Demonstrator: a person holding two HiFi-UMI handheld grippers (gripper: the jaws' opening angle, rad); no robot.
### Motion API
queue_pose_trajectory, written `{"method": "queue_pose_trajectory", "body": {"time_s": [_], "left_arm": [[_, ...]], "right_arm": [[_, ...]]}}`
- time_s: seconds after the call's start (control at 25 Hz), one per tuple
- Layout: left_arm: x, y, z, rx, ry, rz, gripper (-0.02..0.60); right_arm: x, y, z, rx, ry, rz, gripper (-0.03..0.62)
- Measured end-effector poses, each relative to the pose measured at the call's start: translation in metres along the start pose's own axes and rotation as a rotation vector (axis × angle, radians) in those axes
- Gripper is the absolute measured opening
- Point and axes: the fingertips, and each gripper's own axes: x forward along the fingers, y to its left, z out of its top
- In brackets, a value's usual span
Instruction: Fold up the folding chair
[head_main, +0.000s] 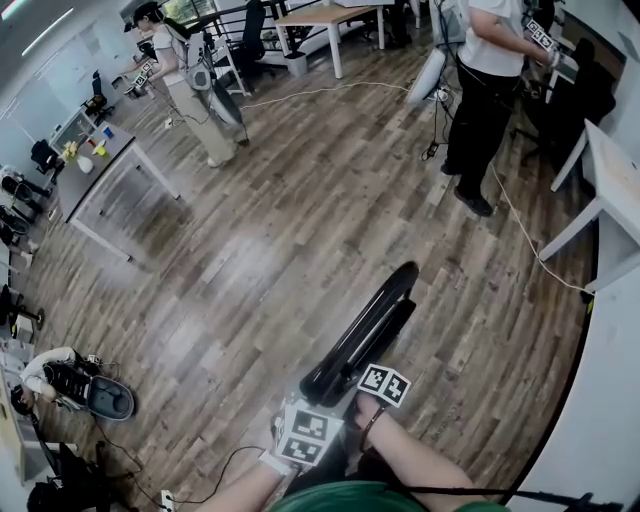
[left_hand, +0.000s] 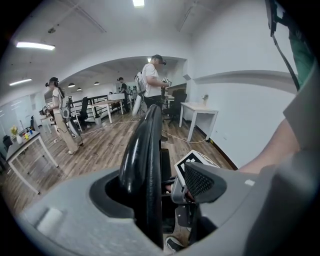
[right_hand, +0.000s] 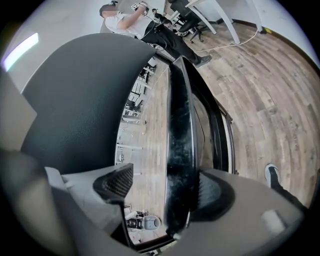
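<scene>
My left gripper (left_hand: 156, 185) and right gripper (right_hand: 166, 188) each stand spread around the rim of the glossy black folding chair (head_main: 365, 330), one jaw against it, the other pad clear. The chair stands folded flat on the brown wooden floor (head_main: 250, 260), lower centre of the head view

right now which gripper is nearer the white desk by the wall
Right. The right gripper is on the folded black chair's side facing the white desk; the left gripper is on the chair's far side.

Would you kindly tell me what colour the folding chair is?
Black and glossy; the folding chair shows best in the head view.
</scene>
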Motion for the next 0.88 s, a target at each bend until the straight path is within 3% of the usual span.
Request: {"method": "queue_pose_trajectory", "body": {"time_s": [0.24, 0.44, 0.68, 0.88], "left_arm": [[0.0, 0.011, 0.0, 0.028, -0.009, 0.087, 0.276], [0.0, 0.015, -0.001, 0.096, -0.024, 0.151, 0.229], [0.0, 0.033, -0.001, 0.072, -0.029, 0.195, 0.201], [0.004, 0.04, 0.002, 0.051, -0.027, 0.187, 0.184]], "right_arm": [[-0.004, 0.002, -0.007, -0.098, 0.078, 0.077, 0.35], [-0.014, -0.008, 0.0, -0.117, 0.064, 0.089, 0.35], [-0.044, -0.024, 0.013, -0.118, 0.023, 0.062, 0.35], [-0.085, -0.008, 0.039, -0.199, -0.03, 0.09, 0.349]]}}
